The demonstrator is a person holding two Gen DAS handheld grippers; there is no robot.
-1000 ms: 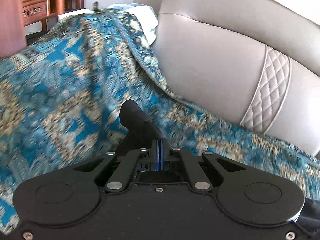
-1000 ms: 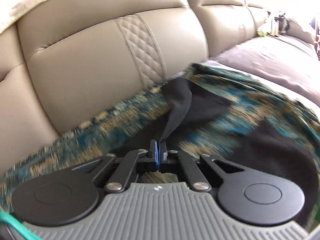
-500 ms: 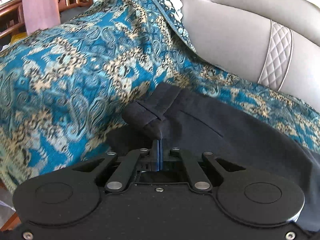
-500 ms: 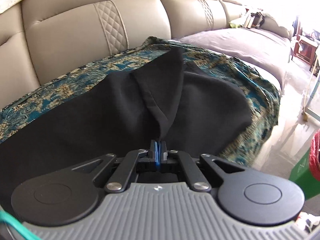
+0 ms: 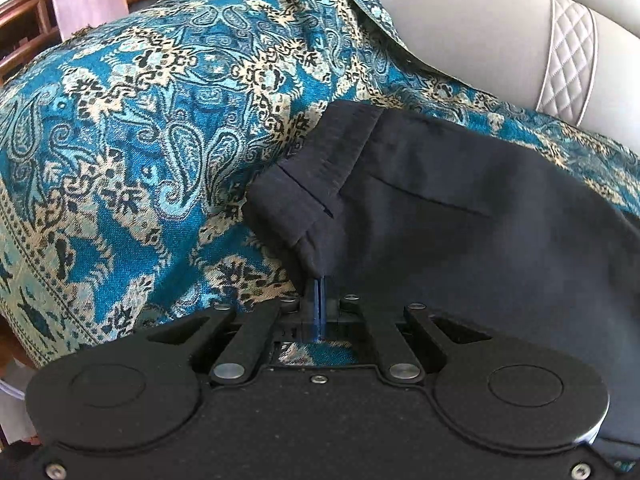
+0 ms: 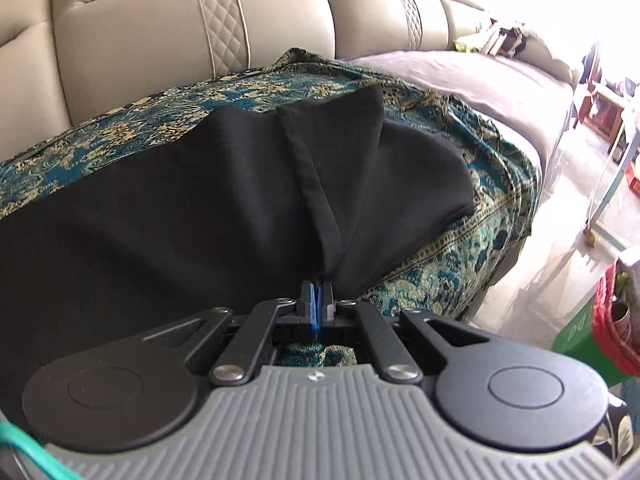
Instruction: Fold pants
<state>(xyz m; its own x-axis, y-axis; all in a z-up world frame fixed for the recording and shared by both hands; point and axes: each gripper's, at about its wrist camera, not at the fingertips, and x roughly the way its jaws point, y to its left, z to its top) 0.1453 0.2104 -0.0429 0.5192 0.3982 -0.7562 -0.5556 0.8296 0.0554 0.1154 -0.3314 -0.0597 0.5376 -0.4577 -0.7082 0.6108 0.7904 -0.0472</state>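
Note:
Black pants (image 5: 460,216) lie spread on a blue and gold patterned throw (image 5: 132,128) over a sofa seat. My left gripper (image 5: 318,284) is shut on the waistband corner, which bunches up from its tips. In the right wrist view the pants (image 6: 160,216) stretch away to the left. My right gripper (image 6: 317,285) is shut on the hem end of a leg, with the hemmed edge rising from the tips. The lower leg end (image 6: 424,176) lies flat on the throw (image 6: 452,256) beyond.
The beige leather sofa back (image 6: 140,28) runs behind the pants, also in the left wrist view (image 5: 500,24). A grey cover (image 6: 472,80) lies on the seat to the right. Wooden furniture (image 5: 24,12) stands far left. A red basket (image 6: 616,320) and floor (image 6: 560,248) are right.
Both grippers have pulled back toward the sofa's front edge with the pants held. More of the pants now lies spread flat on the throw.

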